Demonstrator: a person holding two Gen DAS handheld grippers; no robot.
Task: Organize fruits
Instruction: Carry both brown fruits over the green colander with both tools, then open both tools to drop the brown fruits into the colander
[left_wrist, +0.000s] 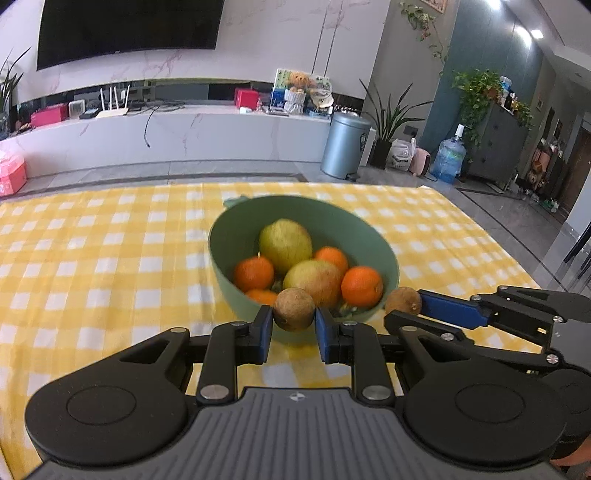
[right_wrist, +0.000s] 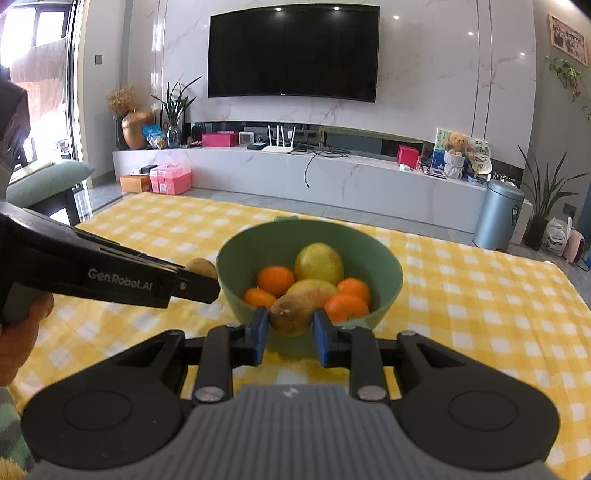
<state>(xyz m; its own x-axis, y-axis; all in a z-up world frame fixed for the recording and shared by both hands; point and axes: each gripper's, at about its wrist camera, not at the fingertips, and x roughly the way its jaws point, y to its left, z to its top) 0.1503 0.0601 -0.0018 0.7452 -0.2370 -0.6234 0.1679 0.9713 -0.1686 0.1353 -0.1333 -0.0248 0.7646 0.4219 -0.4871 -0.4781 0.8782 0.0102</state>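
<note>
**Both grippers carried a kiwi to the bowl's near rim**

Grey ribbed housing and black linkages filled the bottom of each wrist view. Ahead of them, the left gripper had its blue pads pressed against the sides of a brown kiwi, so it was clamped on that fruit. The right gripper likewise pinched a second kiwi between its pads. In the left wrist view that second fruit showed to the right, beside the bowl's outer wall, with the right gripper reaching in from that side.

Just beyond both kiwis stood the green bowl on a yellow checked tablecloth. Each kiwi sat at about the height of the near rim, one towards either side of it; whether either touched the rim could not be told. Inside the bowl lay two yellow-green pears and several oranges, heaped towards the near side.

Judging from this, the step in hand was the delivery of the last two fruits, with the task close to done. The next move probably called for lifting each kiwi clear over the rim, carrying it above the heap, and opening only once it hung low over a gap, since the pile left little room and a round fruit might roll off onto the cloth.
</note>
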